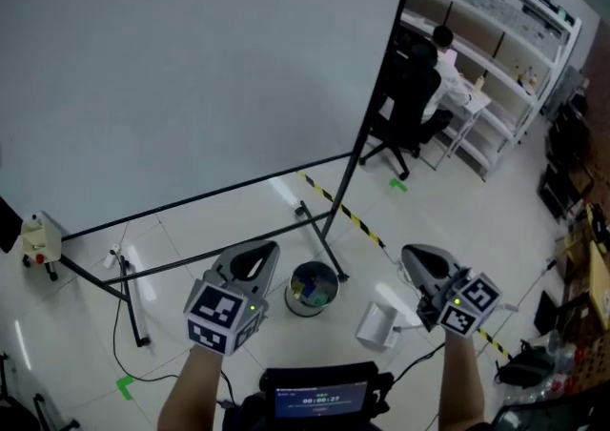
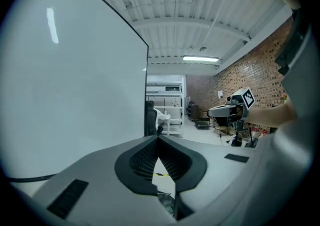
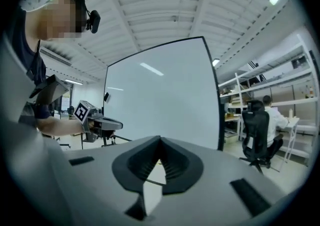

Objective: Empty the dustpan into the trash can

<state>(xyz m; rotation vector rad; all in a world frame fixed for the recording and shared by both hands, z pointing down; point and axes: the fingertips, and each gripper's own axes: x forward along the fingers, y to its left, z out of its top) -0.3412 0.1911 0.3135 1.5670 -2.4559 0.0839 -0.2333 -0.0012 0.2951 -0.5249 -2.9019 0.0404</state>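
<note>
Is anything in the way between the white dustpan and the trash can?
Nothing visible. Only bare floor lies between the dustpan and the trash can. The whiteboard stand's foot ends just behind the can, off that path.

Looks like a lab or workshop: tiled floor (image 1: 457, 219) with hazard tape (image 1: 353, 216), metal shelves (image 1: 505, 19), brick wall (image 2: 260, 77), someone (image 1: 440, 71) at a desk (image 1: 475, 103).
</note>
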